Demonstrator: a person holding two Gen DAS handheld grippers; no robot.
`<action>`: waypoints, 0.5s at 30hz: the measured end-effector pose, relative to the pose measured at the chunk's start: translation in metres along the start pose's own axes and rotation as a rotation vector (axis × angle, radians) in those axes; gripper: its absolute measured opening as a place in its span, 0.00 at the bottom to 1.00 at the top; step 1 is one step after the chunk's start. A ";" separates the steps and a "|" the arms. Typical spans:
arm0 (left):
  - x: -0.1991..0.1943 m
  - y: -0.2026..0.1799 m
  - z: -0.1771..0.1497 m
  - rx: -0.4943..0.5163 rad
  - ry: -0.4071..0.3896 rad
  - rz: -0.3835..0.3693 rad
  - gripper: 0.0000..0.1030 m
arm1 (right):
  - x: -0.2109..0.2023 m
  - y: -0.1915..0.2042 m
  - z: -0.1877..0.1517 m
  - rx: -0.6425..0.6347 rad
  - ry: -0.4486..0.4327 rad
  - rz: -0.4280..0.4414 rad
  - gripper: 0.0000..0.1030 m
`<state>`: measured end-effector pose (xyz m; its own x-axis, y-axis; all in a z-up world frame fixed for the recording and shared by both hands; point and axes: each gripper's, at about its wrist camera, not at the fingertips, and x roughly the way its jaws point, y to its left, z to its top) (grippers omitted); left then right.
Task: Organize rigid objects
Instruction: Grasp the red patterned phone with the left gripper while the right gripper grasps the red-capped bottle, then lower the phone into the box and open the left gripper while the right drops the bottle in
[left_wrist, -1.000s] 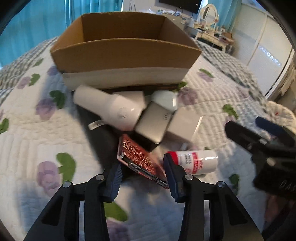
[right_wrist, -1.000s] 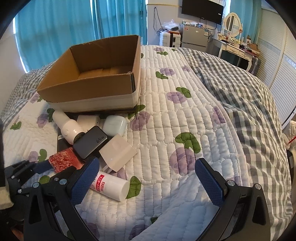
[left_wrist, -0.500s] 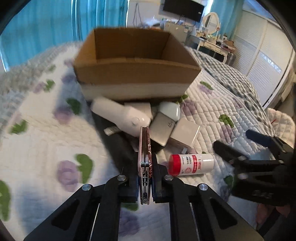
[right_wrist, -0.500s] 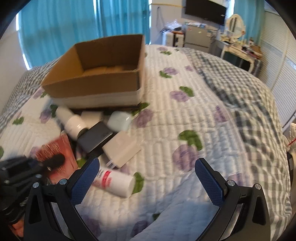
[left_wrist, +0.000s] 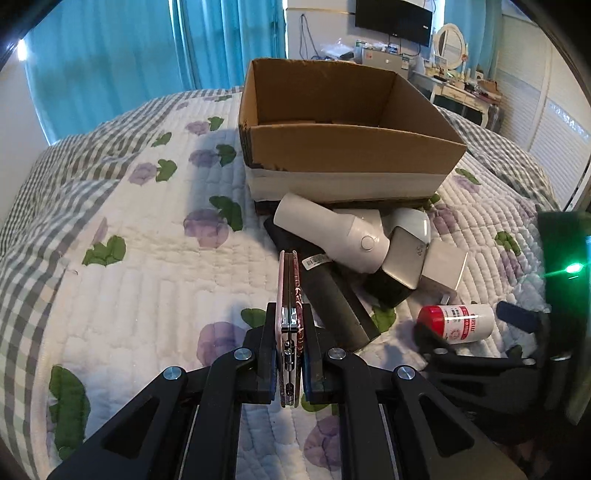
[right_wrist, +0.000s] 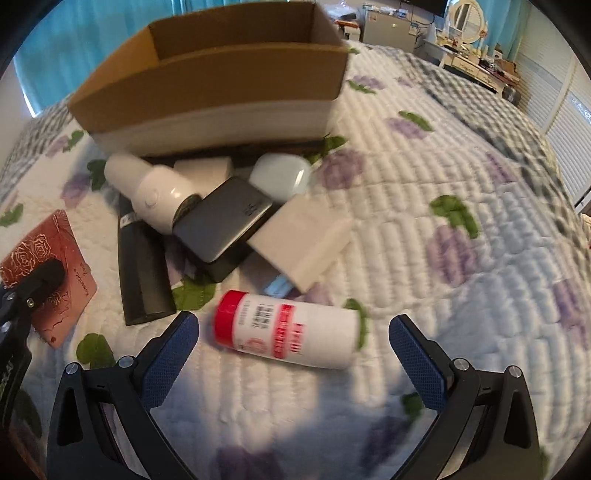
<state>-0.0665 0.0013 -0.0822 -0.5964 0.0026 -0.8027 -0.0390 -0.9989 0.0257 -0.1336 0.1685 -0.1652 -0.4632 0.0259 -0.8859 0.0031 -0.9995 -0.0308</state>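
Observation:
My left gripper (left_wrist: 290, 354) is shut on a thin red rose-patterned case (left_wrist: 289, 314), held edge-on above the quilt; the case also shows in the right wrist view (right_wrist: 48, 269) at the far left. My right gripper (right_wrist: 291, 347) is open, its jaws on either side of a white bottle with a red cap (right_wrist: 288, 334) lying on the bed; the bottle shows in the left wrist view (left_wrist: 458, 324) too. An open cardboard box (left_wrist: 343, 147) stands behind a pile: a white cylindrical device (left_wrist: 332, 232), a grey power bank (right_wrist: 225, 225), a white charger block (right_wrist: 303, 243) and a black flat box (right_wrist: 142, 273).
A quilted bedspread (left_wrist: 129, 258) with purple and green flowers covers the bed. A small pale earbud case (right_wrist: 280, 175) lies near the box. Blue curtains, a TV and a dressing table (left_wrist: 454, 77) stand far behind.
My left gripper has lifted the red case clear of the pile. My right gripper has come down and forward around the red-capped bottle.

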 end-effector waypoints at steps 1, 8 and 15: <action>-0.001 0.001 0.000 -0.002 -0.004 -0.005 0.10 | 0.006 0.004 0.000 -0.006 0.008 -0.018 1.00; -0.012 0.002 -0.001 -0.011 -0.029 -0.041 0.10 | 0.005 0.004 -0.002 0.023 -0.014 -0.009 0.77; -0.044 0.002 0.026 -0.008 -0.099 -0.100 0.10 | -0.066 0.000 0.019 -0.036 -0.201 0.051 0.77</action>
<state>-0.0608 0.0004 -0.0310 -0.6662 0.1065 -0.7381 -0.0963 -0.9937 -0.0565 -0.1197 0.1663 -0.0984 -0.6292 -0.0321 -0.7766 0.0613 -0.9981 -0.0085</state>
